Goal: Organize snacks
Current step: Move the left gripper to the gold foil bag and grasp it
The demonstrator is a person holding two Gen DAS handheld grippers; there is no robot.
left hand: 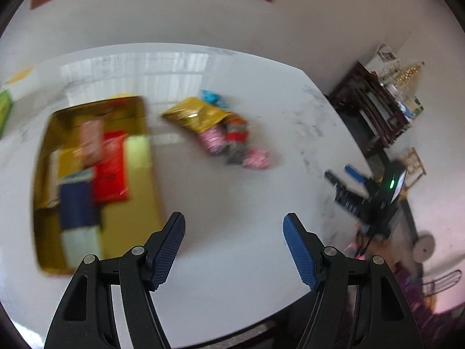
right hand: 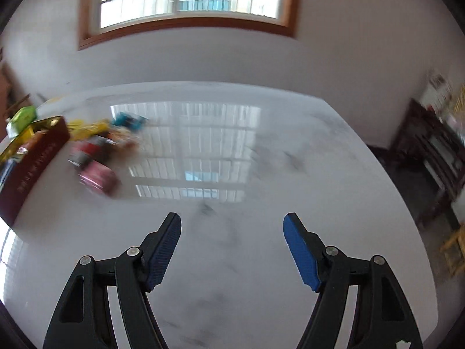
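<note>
In the left wrist view the box [left hand: 96, 180] lies on the surface [left hand: 232, 192] at 9 o'clock, with packets lying inside it. The snack pile [left hand: 221, 131] sits just right of the box, toward 12 o'clock, apart from it. The right tongs [left hand: 345, 186] reach over the surface's edge at 3 o'clock. A cabinet [left hand: 375, 107] stands beyond that edge, at 2 o'clock. In the right wrist view box and pile lie at 10 o'clock.

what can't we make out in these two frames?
- Snack pile: motion blur in both views; labels and count unreadable.
- Box contents: blurred in left wrist view; packs indistinct.
- Box in right wrist view: cut off by left edge; interior hidden by its wall.
- Right gripper in left wrist view: blurred.
</note>
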